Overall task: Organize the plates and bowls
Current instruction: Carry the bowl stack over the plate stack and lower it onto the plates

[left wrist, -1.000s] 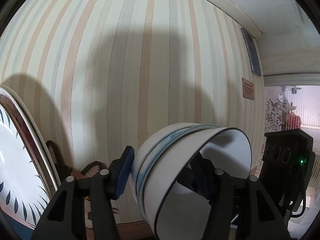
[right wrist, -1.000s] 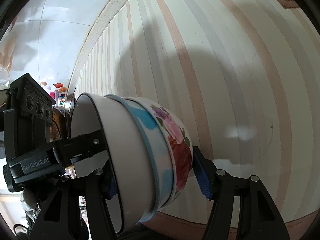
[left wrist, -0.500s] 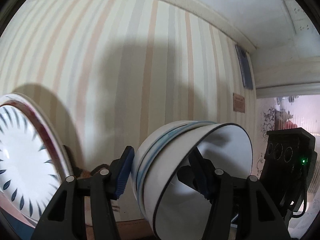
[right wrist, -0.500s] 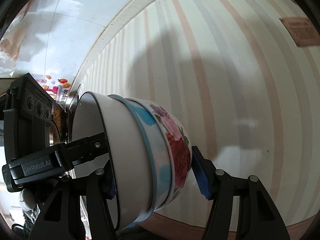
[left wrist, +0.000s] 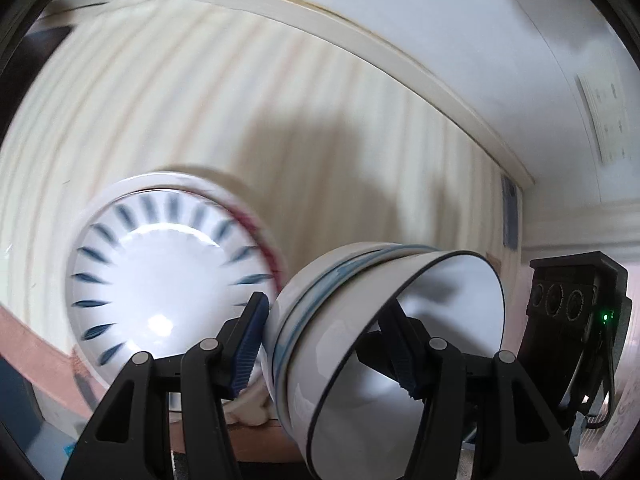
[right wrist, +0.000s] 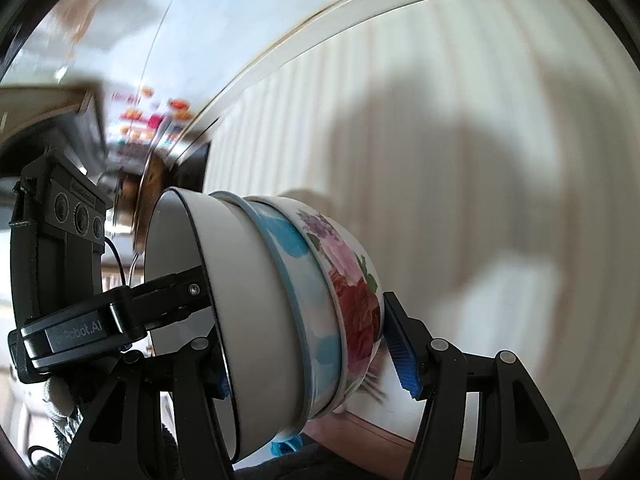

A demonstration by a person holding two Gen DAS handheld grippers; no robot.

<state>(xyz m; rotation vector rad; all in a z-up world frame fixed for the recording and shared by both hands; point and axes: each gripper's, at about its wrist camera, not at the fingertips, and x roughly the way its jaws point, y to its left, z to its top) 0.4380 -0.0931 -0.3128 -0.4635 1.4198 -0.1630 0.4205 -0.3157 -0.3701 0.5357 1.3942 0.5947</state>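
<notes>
A stack of three nested bowls (left wrist: 360, 344) lies tipped on its side in the air, held by both grippers. The innermost is white with a dark rim, the middle one has blue patches, and the outermost bowl (right wrist: 352, 300) is floral. My left gripper (left wrist: 328, 348) is shut on the stack, one finger inside and one blue pad on the base. Opposite it, my right gripper (right wrist: 308, 364) is shut on the stack in the same way. Upright plates (left wrist: 160, 280), white with blue dashes, stand left of the bowls, a red-rimmed one behind.
A striped wallpaper wall (left wrist: 280, 140) fills the background under a white ceiling moulding (left wrist: 360, 28). A brown wooden ledge (left wrist: 36, 356) runs below the plates. In the right wrist view, blurred colourful items (right wrist: 152, 120) and dark furniture sit at the far left.
Both grippers have risen and swung with the bowl stack still held. In the left wrist view the plates slid from the left edge toward the middle, and more ceiling shows. The picture is now motion-blurred.
</notes>
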